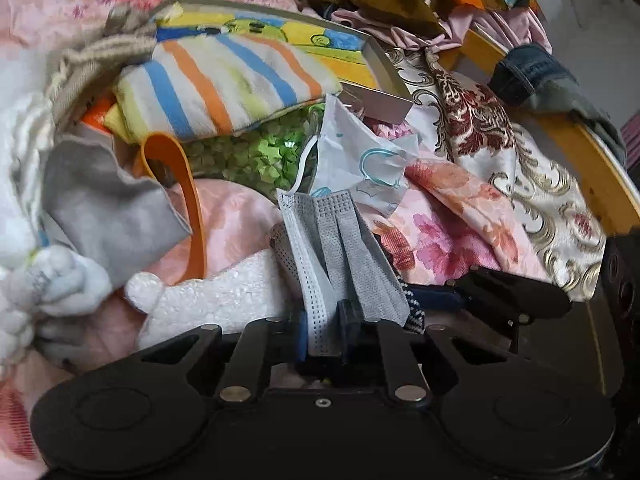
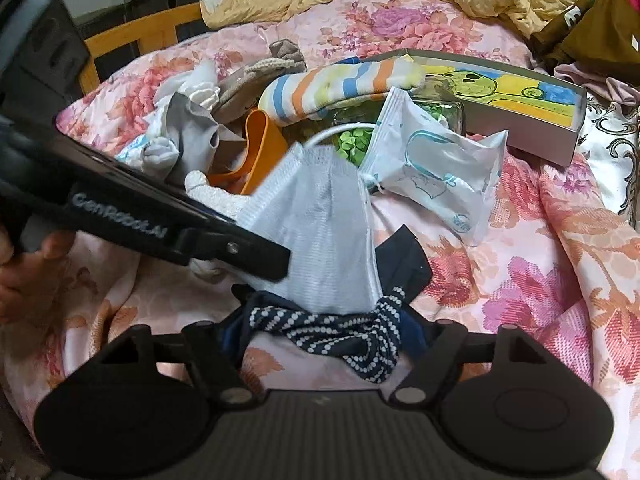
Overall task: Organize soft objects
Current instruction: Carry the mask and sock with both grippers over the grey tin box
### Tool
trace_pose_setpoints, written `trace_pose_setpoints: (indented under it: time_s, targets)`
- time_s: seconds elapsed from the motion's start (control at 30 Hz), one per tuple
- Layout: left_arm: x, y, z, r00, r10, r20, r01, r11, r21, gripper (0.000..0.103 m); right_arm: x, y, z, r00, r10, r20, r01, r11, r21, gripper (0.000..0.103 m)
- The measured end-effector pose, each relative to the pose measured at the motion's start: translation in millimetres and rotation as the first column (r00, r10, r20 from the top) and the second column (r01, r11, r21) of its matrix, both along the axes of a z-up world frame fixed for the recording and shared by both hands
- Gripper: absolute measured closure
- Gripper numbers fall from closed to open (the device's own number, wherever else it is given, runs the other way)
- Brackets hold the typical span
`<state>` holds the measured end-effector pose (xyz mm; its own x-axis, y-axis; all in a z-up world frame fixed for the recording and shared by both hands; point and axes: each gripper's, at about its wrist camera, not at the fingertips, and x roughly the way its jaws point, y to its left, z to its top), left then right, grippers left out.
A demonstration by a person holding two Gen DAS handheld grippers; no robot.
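Observation:
My left gripper is shut on a grey face mask and holds it up over the floral bedspread. In the right wrist view the same mask hangs from the left gripper's fingers. My right gripper is open, its jaws apart around a navy dotted cloth lying just under the mask. In the left wrist view the right gripper's finger shows beside the mask. A striped towel, a grey cloth and a white fluffy toy lie in the pile behind.
A packaged mask, an orange strap, a bag of green pieces and a shallow box with a yellow drawing lie on the bed. A wooden bed rail runs at the right. More fabrics are heaped beyond.

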<state>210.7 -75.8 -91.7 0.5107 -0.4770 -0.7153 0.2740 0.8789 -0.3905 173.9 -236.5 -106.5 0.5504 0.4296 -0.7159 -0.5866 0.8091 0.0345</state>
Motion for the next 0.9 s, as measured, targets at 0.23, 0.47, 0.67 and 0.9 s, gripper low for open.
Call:
trace_pose_setpoints:
  time_s: [0.23,0.47,0.67,0.9]
  targets:
    - [-23,-7,26,0.976,-0.061,0.208,0.029,0.987,0.155,0.090,3,-1,6,0.999,-0.037,-0.038,0.037,0.999,0.001,0.053]
    - [-32,2,47,0.951,-0.051,0.306,0.009,0.991,0.137,0.090,-1,-7,22,0.996,-0.072,-0.049,0.075,0.996,0.055,0.080]
    - [-38,16,65,0.931,-0.003,0.364,-0.023,0.997,0.067,0.090,-5,-17,46,0.994,-0.108,-0.001,0.107,0.986,0.124,0.084]
    - [-41,26,83,0.901,0.022,0.434,-0.028,1.000,0.009,0.090,-8,-25,75,0.985,-0.152,0.076,0.134,0.970,0.201,0.086]
